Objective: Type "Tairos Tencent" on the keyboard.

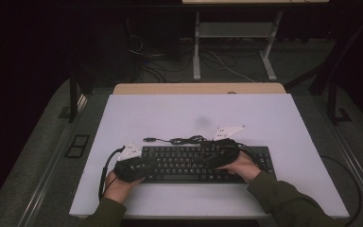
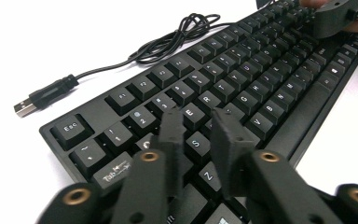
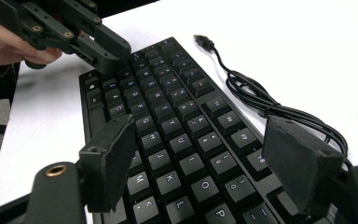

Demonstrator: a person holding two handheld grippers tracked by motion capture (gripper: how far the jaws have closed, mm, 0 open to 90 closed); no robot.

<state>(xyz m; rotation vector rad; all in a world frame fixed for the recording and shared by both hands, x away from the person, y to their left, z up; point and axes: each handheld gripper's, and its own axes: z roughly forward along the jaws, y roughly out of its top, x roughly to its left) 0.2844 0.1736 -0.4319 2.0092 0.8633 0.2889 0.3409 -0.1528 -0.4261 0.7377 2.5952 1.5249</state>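
A black keyboard (image 1: 189, 165) lies on the white tabletop (image 1: 194, 113) near the front edge. Its cable (image 1: 184, 140) is coiled behind it and ends in a loose USB plug (image 2: 25, 107). My left gripper (image 2: 198, 116) hovers over the keyboard's left letter keys (image 2: 242, 79), jaws a narrow gap apart with nothing between them. In the high view the left gripper (image 1: 145, 166) covers the keyboard's left end. My right gripper (image 3: 200, 140) stands wide open above the right-hand letter keys (image 3: 168, 116), holding nothing. In the high view the right gripper (image 1: 213, 161) rests over the keyboard's middle-right.
The cable (image 3: 261, 98) lies just beyond the keyboard's far edge. White table surface stretches behind and to both sides. A wooden desk edge (image 1: 198, 88) borders the back. Farther off stand another table's metal legs (image 1: 197, 47), with floor cables (image 1: 227, 66) among them.
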